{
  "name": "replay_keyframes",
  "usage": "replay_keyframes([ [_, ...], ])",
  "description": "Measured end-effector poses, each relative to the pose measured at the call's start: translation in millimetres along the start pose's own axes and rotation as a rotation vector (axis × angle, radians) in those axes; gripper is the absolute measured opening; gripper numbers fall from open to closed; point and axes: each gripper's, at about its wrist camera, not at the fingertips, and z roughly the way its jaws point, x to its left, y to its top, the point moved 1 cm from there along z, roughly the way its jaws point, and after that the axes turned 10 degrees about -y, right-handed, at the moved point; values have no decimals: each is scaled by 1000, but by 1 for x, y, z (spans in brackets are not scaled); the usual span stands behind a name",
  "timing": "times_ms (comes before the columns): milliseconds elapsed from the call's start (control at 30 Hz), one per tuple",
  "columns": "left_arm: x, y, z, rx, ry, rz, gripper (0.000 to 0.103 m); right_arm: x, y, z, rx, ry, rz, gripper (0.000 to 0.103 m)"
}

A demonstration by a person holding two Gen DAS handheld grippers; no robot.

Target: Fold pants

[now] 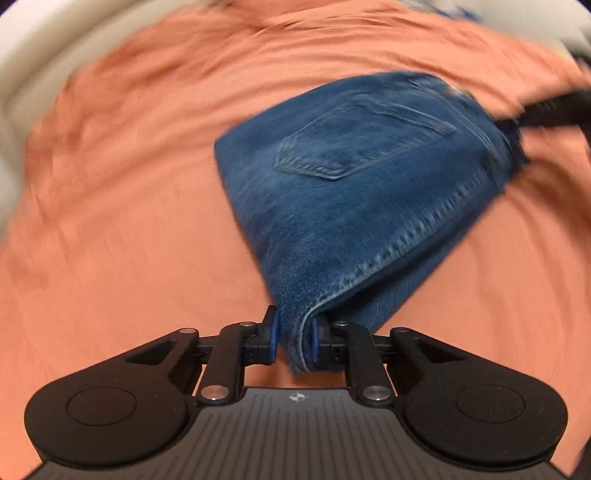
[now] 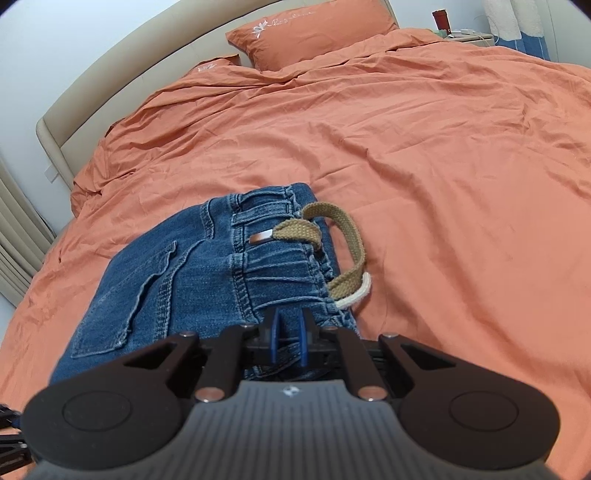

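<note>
**Pants [image 1: 354, 206]: folded denim on bed, pinched at both ends**

Left gripper [image 1: 293, 341]: pressed onto a folded denim edge, blue pads [image 1: 271, 338] touching the fabric on both sides. Corner lifted off the orange bedcover [image 1: 122, 229]; remainder of the bundle sloping away and down. Back pocket [image 1: 354, 136] facing up on the top layer. Left view heavily blurred; fine detail not legible. Black part of the other gripper at the far right edge of that view, beside the waistband end.

Right gripper [image 2: 288, 341]: closed on the waistband [image 2: 280, 266], jaws narrowly apart with denim between them. Waistband gathered, belt loops showing. Tan webbing belt [image 2: 343, 243] threaded through the loops, metal tip [image 2: 261, 236] lying on the band, loose loop spilling onto the cover just to the right. White cord [image 2: 356, 295] beside the belt.

Further back: rumpled cover across the whole bed, two orange pillows [image 2: 314, 33] against a beige headboard [image 2: 122, 81]. Nightstand [image 2: 469, 37] at far right, with a red cup [image 2: 441, 20].
</note>
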Motion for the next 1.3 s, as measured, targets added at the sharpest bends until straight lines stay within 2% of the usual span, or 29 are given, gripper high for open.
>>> replay_keyframes([
  [67, -10, -3, -5, 23, 31, 105, 16, 0, -1, 1, 7, -1, -6, 3],
  [167, -16, -10, 6, 51, 35, 141, 16, 0, -2, 2, 19, -5, -12, 3],
  [267, -11, -21, 27, 88, -9, 75, 16, -2, 0, 5, 33, -3, -14, 3],
  [400, -1, -26, 33, 85, -47, -8, 16, -4, -4, 9, 43, -5, -28, 2],
  [567, 13, -24, 23, 91, -99, -79, 16, 3, -8, 9, 25, -40, -97, 2],
  [633, 13, -28, 17, 109, -129, -85, 17, 0, -8, 10, 26, -39, -87, 2],
  [800, 16, -36, -9, 93, -137, -102, 20, 0, -9, -2, 5, -45, -98, 3],
  [833, 17, -35, -15, 85, -133, -107, 21, 2, -10, -5, -6, -44, -119, 6],
  [900, 21, -30, -28, 57, -116, -112, 27, 7, -11, -12, -26, -46, -161, 8],
  [933, 22, -26, -34, 45, -105, -112, 30, 8, -10, -16, -32, -46, -170, 11],
  [1000, 28, -18, -40, 38, -94, -113, 30, 7, -7, -25, -36, -37, -161, 38],
  [1033, 30, -14, -41, 35, -90, -114, 31, 5, -5, -29, -39, -24, -156, 59],
  [1200, 43, 9, -37, 7, -96, -118, 37, -6, 16, -44, -22, 40, -102, 69],
  [1300, 53, 21, -24, -11, -125, -140, 46, -13, 31, -37, 27, 77, -95, 77],
])
